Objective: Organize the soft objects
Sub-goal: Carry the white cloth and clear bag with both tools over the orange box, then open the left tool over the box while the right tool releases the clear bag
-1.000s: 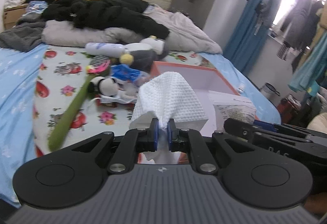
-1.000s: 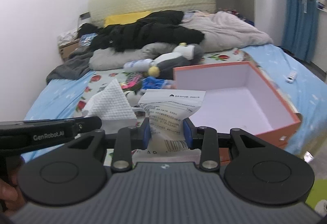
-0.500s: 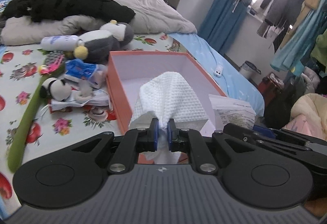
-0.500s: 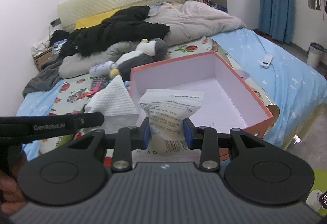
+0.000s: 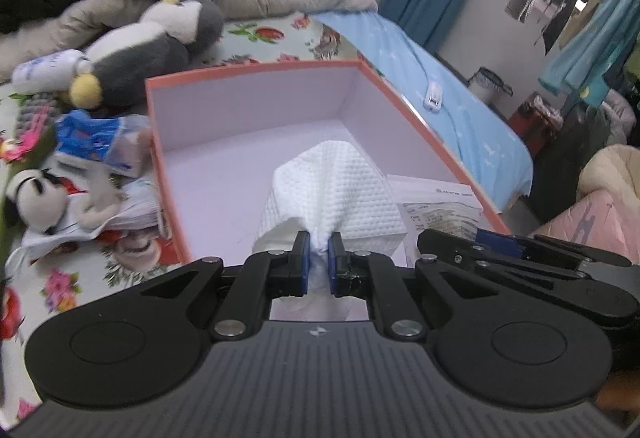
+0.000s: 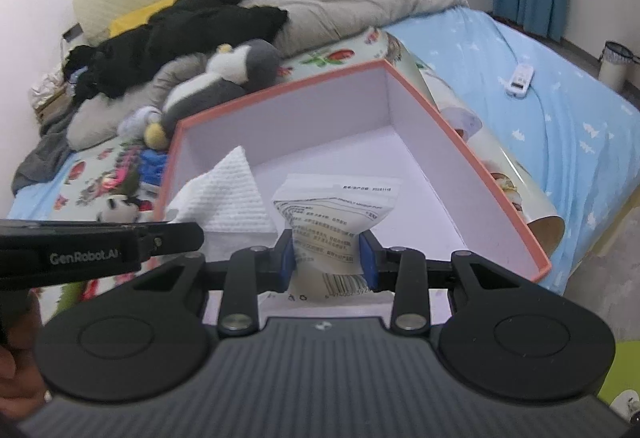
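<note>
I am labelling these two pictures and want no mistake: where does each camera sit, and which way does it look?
Left wrist: on the left gripper, looking forward and down into the orange box; its fingers pinch a white cloth.
Right wrist: on the right gripper, facing the same box, clamping a printed packet; a hand shows at the lower left.
Shared: box, cloth, packet, penguin plush, and each other's gripper.

The white cloth [image 5: 336, 190] is soft and waffle-textured, the printed packet [image 6: 332, 222] crinkled glossy plastic, the orange box [image 5: 256, 106] smooth matt card, the penguin toy [image 5: 152, 46] fuzzy plush, and each gripper matt black plastic.
</note>
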`<state>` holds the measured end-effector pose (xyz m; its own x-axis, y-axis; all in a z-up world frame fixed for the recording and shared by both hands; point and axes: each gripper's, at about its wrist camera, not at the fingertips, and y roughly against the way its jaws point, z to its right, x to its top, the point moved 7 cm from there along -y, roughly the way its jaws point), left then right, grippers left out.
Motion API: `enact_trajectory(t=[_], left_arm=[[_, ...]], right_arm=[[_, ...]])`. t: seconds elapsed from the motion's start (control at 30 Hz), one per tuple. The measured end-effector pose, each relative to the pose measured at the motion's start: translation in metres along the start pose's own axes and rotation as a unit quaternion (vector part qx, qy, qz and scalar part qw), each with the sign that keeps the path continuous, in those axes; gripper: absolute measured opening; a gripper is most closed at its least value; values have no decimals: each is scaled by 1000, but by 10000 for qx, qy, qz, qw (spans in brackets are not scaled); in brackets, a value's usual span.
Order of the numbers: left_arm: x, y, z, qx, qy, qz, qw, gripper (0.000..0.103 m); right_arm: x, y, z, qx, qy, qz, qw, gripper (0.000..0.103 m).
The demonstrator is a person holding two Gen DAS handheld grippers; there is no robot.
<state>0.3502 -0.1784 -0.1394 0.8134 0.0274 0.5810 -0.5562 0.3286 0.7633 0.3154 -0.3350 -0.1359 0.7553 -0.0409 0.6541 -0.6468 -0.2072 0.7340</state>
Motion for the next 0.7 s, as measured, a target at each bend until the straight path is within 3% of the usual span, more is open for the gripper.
enact_trajectory(t=[0.27, 0.33, 0.37, 0.4, 0.47, 0.53, 0.7], left_arm=[[17, -65, -1, 30, -185, -399, 9990, 11], [19, -75, -1, 25, -161, -489, 9987, 12], [19, -78, -1, 6, -156, -520, 9985, 16], [20, -82, 1, -28, -175, -559, 9983, 29], [20, -86, 1, 73, -185, -630, 9978, 46], [20, -83, 3, 101, -214, -544, 9982, 46], [18, -62, 9, 78, -266, -398, 9988, 46]], right_arm=[[2, -49, 27, -78, -229, -294, 9993, 40], [1, -55, 32, -154, -267, -360, 9989, 47], [1, -58, 35, -196, -276, -407, 9986, 46], [1, -61, 37, -220, -286, -459, 9983, 47], [-1, -61, 39, -197, -281, -485, 9982, 54], [-1, -55, 41, -223, -310, -426, 9984, 61], [-3, -33, 40, -168, -409, -262, 9987, 61]])
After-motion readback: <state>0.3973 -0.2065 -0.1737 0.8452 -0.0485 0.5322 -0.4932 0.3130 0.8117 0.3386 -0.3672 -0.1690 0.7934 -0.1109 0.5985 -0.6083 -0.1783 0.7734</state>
